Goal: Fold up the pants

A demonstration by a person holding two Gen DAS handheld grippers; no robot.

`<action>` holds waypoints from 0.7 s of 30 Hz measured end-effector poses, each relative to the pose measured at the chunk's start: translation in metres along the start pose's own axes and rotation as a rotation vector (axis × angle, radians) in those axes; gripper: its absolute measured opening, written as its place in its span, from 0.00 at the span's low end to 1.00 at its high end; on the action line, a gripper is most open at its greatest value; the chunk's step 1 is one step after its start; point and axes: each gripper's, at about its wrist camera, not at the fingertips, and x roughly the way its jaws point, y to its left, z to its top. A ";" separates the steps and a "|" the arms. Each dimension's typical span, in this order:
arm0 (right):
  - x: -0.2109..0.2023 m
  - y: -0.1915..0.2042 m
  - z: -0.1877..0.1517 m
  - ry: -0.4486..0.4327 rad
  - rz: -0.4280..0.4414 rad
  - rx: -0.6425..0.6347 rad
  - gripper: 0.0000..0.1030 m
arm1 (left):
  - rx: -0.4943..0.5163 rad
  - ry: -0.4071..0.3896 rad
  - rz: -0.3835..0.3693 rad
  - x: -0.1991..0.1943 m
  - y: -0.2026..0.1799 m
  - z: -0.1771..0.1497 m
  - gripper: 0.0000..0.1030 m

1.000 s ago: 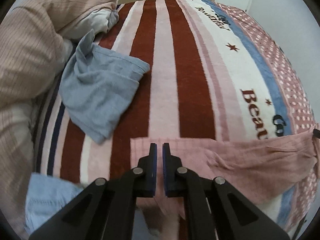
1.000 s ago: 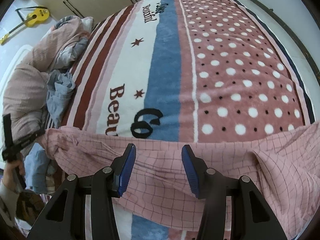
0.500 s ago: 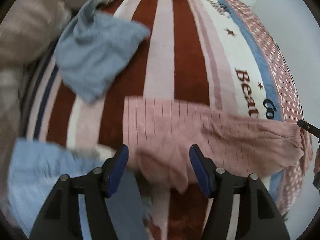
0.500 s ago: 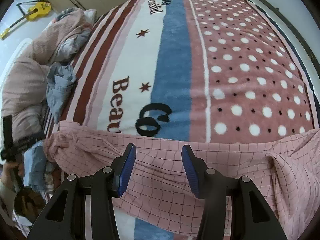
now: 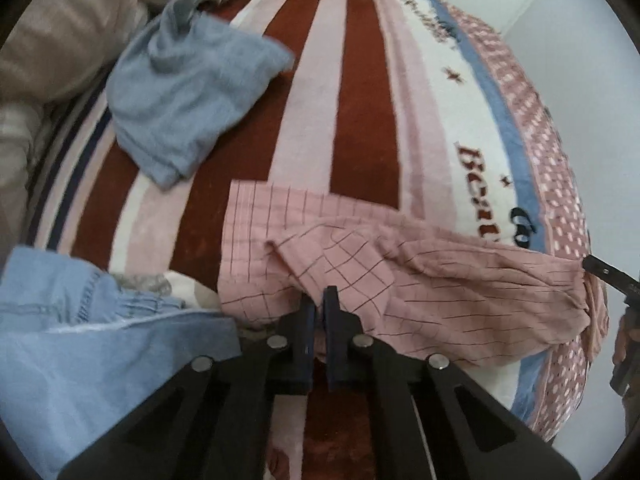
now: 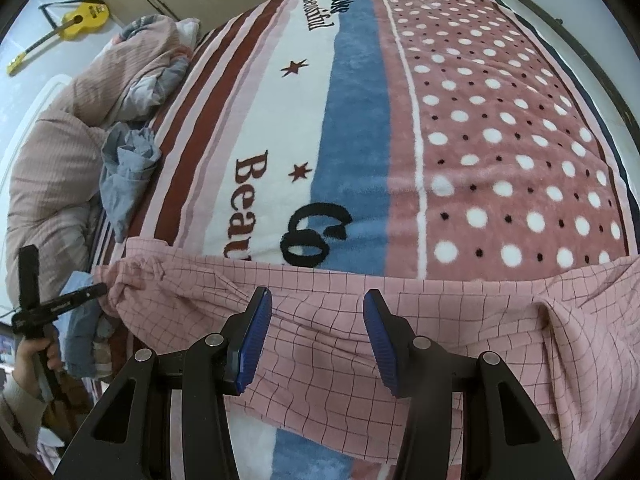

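Pink checked pants (image 5: 400,276) lie stretched along the near edge of the bed; they also fill the lower right wrist view (image 6: 360,320). My left gripper (image 5: 319,300) is shut on a raised fold at the left end of the pants. It shows from the side in the right wrist view (image 6: 96,290), pinching that end. My right gripper (image 6: 316,300) is open and hovers over the middle of the pants, holding nothing. Its tip shows at the far right of the left wrist view (image 5: 608,274).
The bed carries a striped and dotted blanket (image 6: 400,120). A grey-blue garment (image 5: 188,96) lies on it to the left, light blue denim (image 5: 100,340) at the near left corner. A rumpled beige duvet (image 6: 52,176) fills the far left. A yellow guitar (image 6: 80,20) leans behind.
My left gripper opened, dropped lower along the pants' end, then shut again on a fold of the fabric. The right gripper stayed open and edged slightly forward over the pants.
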 end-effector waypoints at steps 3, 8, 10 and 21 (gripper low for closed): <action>-0.005 0.001 0.001 -0.014 0.003 0.001 0.42 | 0.002 -0.015 -0.020 -0.023 -0.002 0.007 0.02; -0.012 0.005 0.005 -0.035 0.012 -0.005 0.42 | 0.045 -0.071 -0.034 -0.066 -0.013 0.025 0.01; -0.015 0.007 0.006 -0.042 0.015 -0.008 0.42 | 0.065 -0.086 -0.028 -0.071 -0.016 0.033 0.01; -0.014 0.003 -0.005 -0.034 0.006 0.004 0.42 | -0.007 0.083 -0.024 0.001 0.014 0.002 0.67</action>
